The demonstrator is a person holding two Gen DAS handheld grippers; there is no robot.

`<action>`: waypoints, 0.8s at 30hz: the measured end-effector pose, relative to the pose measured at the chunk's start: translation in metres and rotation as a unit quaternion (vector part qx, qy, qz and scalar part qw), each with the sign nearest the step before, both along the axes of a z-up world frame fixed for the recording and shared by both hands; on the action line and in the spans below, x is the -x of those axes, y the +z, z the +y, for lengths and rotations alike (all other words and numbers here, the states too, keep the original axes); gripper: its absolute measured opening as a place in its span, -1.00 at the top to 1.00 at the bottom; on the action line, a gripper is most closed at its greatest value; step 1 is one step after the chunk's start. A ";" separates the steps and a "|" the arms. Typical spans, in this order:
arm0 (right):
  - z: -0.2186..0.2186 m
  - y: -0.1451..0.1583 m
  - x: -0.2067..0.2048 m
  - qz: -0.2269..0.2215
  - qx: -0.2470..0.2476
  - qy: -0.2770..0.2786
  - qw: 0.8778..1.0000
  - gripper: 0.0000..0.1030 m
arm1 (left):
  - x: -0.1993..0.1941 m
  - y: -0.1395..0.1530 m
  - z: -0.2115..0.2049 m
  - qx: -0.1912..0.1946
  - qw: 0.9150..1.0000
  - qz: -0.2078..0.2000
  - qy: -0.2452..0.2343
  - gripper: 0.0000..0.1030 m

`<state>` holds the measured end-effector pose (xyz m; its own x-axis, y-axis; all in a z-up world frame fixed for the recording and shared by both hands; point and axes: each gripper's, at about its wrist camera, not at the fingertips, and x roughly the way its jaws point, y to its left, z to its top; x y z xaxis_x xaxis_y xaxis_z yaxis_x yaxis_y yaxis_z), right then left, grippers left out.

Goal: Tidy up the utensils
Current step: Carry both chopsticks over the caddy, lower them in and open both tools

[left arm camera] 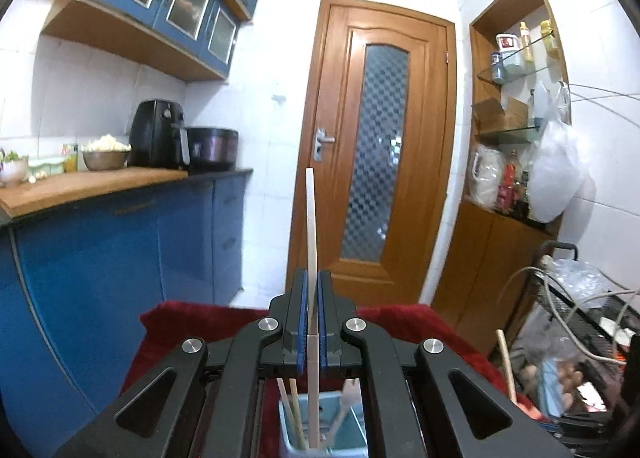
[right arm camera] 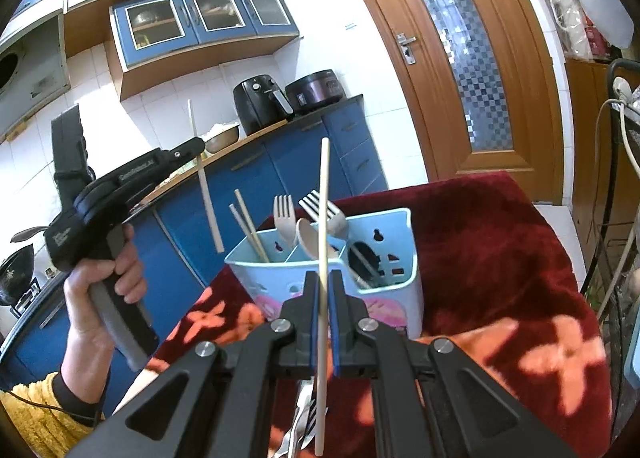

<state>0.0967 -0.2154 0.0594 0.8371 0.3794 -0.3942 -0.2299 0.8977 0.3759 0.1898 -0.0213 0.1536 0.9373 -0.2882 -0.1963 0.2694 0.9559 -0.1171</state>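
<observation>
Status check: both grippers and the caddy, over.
Left gripper shut on chopstick above blue caddy. Right gripper shut on second chopstick. Nothing blocking.

White lettering on the left tool's [right arm camera: 195, 146] black body (too blurred to read), nothing else legible

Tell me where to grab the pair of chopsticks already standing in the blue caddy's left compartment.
Grip the chopstick pair on the bare upper stretch above the blue caddy rim, coming from above and from the caddy's left. They lean left, tops clear of the forks, so the jaws should probably tilt with that lean. Both grippers already hold one chopstick each, so one must be freed first.
</observation>
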 end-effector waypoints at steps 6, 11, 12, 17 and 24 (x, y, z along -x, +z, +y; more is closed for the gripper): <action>-0.002 0.006 -0.011 -0.027 0.025 -0.026 0.999 0.88 | -0.018 -0.026 -0.004 0.009 1.000 0.021 -0.006 0.92; -0.005 0.015 -0.026 -0.063 0.032 -0.049 0.996 0.88 | -0.021 -0.042 -0.005 0.009 0.999 0.031 -0.014 0.92; -0.005 0.016 -0.029 -0.070 0.032 -0.052 0.996 0.88 | -0.021 -0.043 -0.006 0.008 0.999 0.032 -0.016 0.92; -0.001 0.018 -0.052 -0.108 0.042 -0.074 0.990 0.88 | -0.017 -0.046 -0.006 0.010 0.999 0.029 -0.029 0.92; 0.008 0.013 -0.077 -0.141 0.065 -0.085 0.984 0.88 | -0.019 -0.057 -0.005 0.011 0.999 0.027 -0.020 0.92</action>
